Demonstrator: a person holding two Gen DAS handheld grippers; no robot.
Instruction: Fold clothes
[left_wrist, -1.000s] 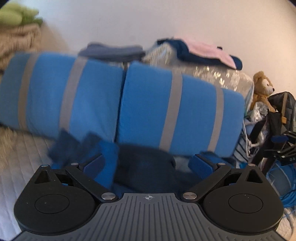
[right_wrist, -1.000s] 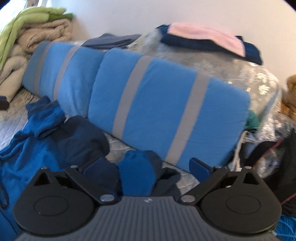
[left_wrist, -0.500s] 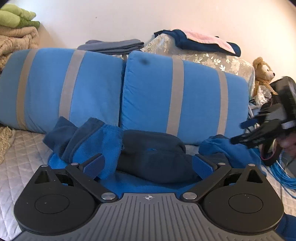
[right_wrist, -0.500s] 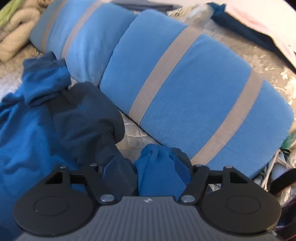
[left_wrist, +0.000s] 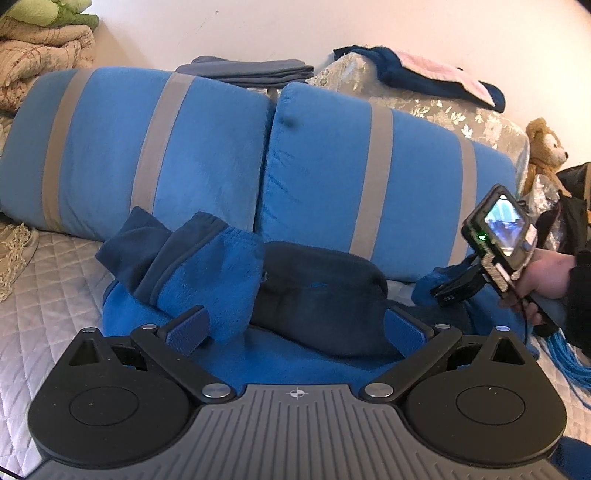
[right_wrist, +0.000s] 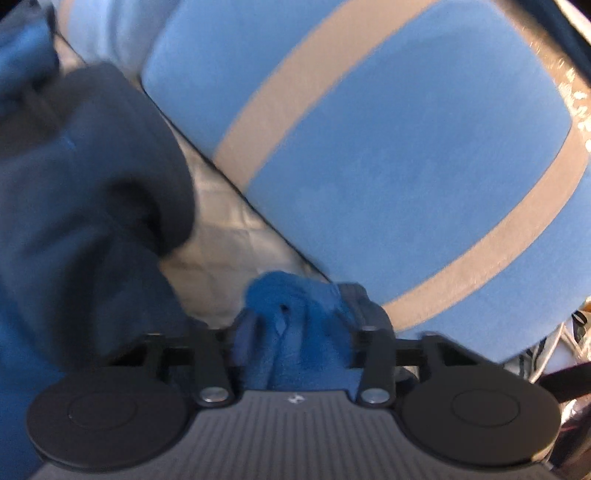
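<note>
A blue fleece hoodie (left_wrist: 207, 280) with a dark navy hood (left_wrist: 317, 295) lies crumpled on the quilted bed, against two blue pillows. My left gripper (left_wrist: 295, 328) is open and empty just above the hoodie's body, a sleeve by its left finger. My right gripper (right_wrist: 299, 325) is shut on a bunched blue sleeve end (right_wrist: 295, 306); the navy hood (right_wrist: 92, 177) lies to its left. In the left wrist view the right gripper (left_wrist: 458, 288) sits at the right, held by a hand.
Two blue pillows with grey stripes (left_wrist: 369, 166) stand behind the hoodie. Folded clothes (left_wrist: 243, 70) lie on top behind them. A teddy bear (left_wrist: 543, 147), bags and blue cords (left_wrist: 565, 354) crowd the right side. Folded blankets (left_wrist: 40, 48) are at far left.
My right gripper has closed on the blue sleeve end and dropped low toward the bed. My left gripper has steadied above the hoodie, still open.
</note>
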